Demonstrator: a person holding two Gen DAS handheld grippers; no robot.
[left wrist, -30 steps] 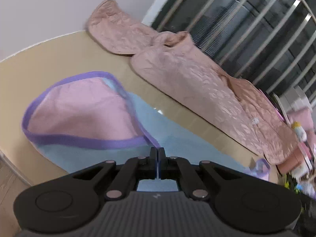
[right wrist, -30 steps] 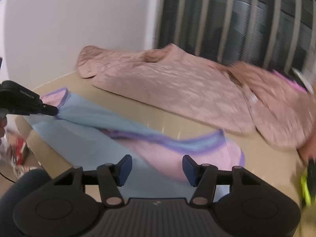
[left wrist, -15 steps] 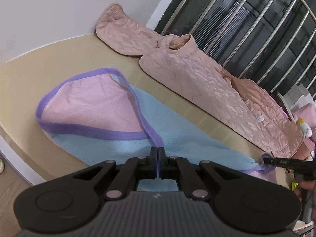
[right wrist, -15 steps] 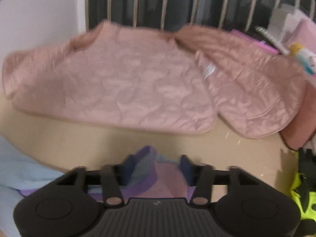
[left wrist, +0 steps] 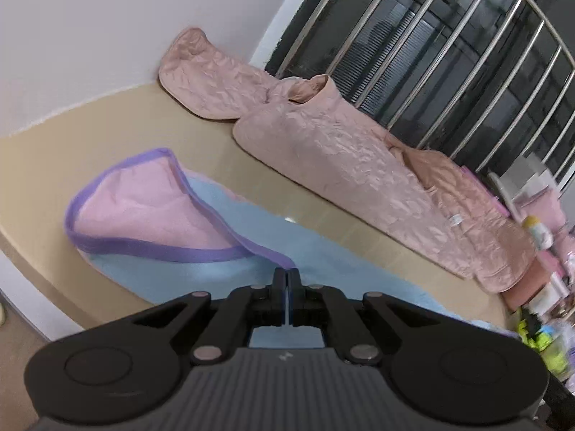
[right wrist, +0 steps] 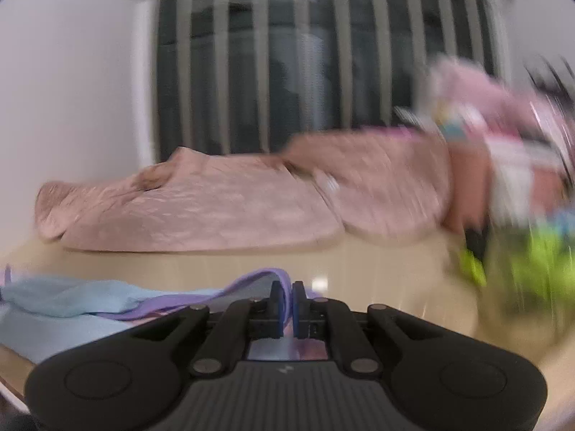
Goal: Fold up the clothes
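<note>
A light blue garment with purple trim and a pink inner side lies spread on the beige table. My left gripper is shut on its near purple edge; a pink flap folds over at the left. In the right wrist view the same blue garment trails off to the left, and my right gripper is shut on a purple-trimmed corner that rises between the pads. A quilted pink jacket lies along the table's far side, also seen as the pink jacket in the blurred right view.
A barred dark window stands behind the jacket, with a white wall to the left. Cluttered pink and neon-green items crowd the table's right end. The table's near edge drops to the floor at the left.
My right gripper went from open over the garment's middle to shut on its purple corner at the right end, and the view swung right. The left gripper kept its grip and barely moved.
</note>
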